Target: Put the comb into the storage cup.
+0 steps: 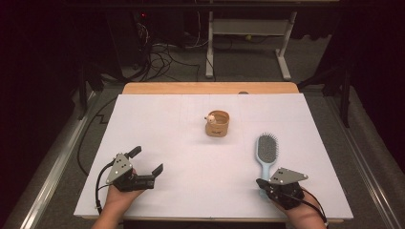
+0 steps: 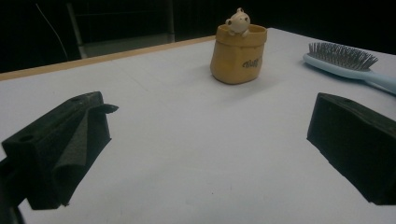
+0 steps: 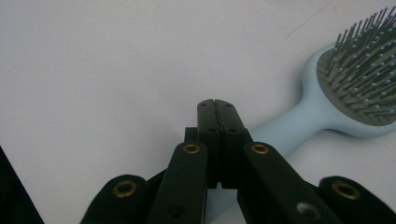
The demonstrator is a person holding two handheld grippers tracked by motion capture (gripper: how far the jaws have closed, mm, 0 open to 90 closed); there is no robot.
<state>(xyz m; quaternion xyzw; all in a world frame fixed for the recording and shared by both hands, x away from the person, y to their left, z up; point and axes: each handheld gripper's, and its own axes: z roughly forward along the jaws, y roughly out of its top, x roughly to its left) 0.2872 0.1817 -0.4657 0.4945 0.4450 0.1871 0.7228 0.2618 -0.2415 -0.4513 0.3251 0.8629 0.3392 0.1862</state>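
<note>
Right gripper [image 3: 215, 103] pressed fully closed on nothing, poised over the pale blue hairbrush [image 1: 265, 153] handle, likely lined up for a grab. Left gripper [image 1: 145, 161] spread wide and empty, aimed toward the yellow pot [image 2: 239, 55] mid-table, probably the brush's destination. Inside the pot, nothing visible besides a little bear figure [image 2: 238, 21] perched at the rim.

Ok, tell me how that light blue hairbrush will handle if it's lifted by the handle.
The hairbrush looks like rigid plastic, so it should stay stiff. Its wide bristled head sits far from the handle, so it will probably droop head-down in a loose grip. The smooth, rounded handle may slip or twist between the right gripper's jaws, now shut above it.
</note>
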